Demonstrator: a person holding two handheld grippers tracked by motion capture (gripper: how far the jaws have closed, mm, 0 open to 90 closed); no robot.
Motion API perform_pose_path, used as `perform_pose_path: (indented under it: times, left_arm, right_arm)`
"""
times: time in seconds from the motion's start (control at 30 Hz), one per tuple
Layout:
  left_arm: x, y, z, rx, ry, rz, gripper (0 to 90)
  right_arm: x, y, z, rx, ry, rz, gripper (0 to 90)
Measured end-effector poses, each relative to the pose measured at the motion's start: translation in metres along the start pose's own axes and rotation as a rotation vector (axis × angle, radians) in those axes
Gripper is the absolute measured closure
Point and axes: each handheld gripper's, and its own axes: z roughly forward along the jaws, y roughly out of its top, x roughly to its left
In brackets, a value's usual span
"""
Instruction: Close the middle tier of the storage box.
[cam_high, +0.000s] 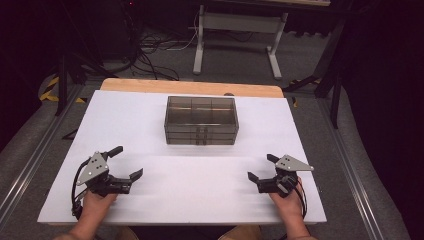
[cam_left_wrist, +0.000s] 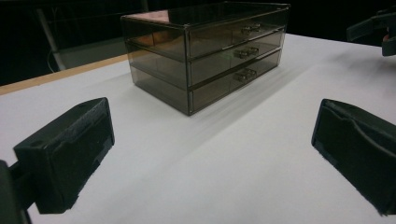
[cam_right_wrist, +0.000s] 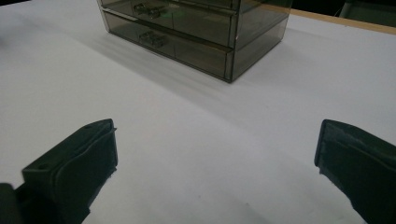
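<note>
White bench (cam_high: 150, 125) carried a smoke-tinted transparent drawer box (cam_high: 201, 120), set toward the far middle of the surface. Box had three stacked drawers, all pushed in, each with a small handle at front centre (cam_left_wrist: 246, 73). Top showed three compartments side by side through the plastic. A bare wood strip (cam_high: 190, 87) ran along the bench's far edge. Beyond it, on grey floor, stood a white metal frame with two legs (cam_high: 240, 37); black cables (cam_high: 150, 55) lay tangled to its left.

dark room, grey floor (cam_high: 310, 55), white-legged bench (cam_high: 237, 22), tangled cables (cam_high: 150, 55)
</note>
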Motion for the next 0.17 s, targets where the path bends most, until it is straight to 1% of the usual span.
perform_pose_path:
  times: [0.17]
  left_arm:
    - [0.0004,0.0000,-0.0001,0.002,0.001,-0.001,0.2]
  right_arm:
    - [0.0004,0.0001,-0.0001,-0.005,-0.001,-0.004,0.0]
